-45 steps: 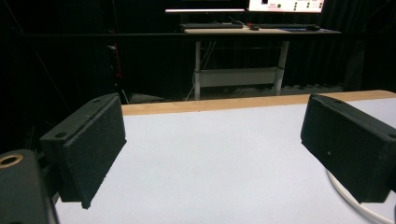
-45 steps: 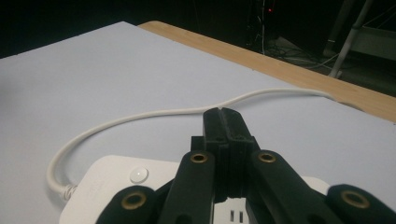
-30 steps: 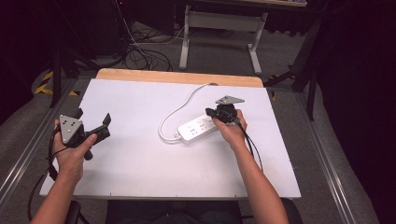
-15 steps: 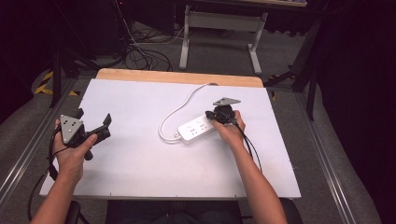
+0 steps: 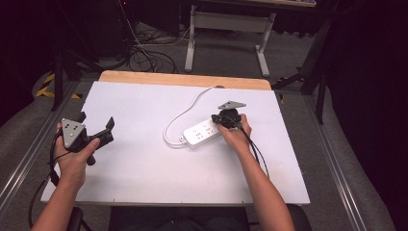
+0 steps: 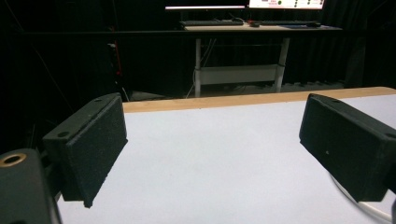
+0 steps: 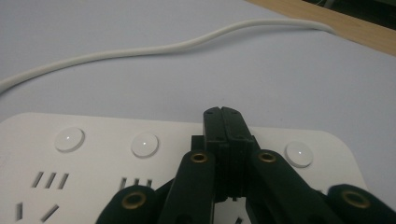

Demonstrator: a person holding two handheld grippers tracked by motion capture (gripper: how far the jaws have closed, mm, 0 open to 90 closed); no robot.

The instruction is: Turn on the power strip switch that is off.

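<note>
**Closed jaws bear down on power strip**

High view: the right gripper (image 5: 226, 120) meets the power strip (image 5: 202, 133) mid-desk (image 5: 144, 168). Left gripper view: left gripper (image 6: 210, 154) idle, jaws wide, empty. Right gripper view — jaws shut, tips over a switch row button (image 7: 144, 144); pressing seems next.

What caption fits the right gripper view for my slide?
Shut right gripper over a white power strip, its cord curving across the table.

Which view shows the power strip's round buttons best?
The right gripper view: the power strip lies close under the shut right claw, with each round button distinct. The high view shows the whole strip and its cable, but the buttons are tiny. The left gripper view catches only a white sliver at its right edge.
</note>
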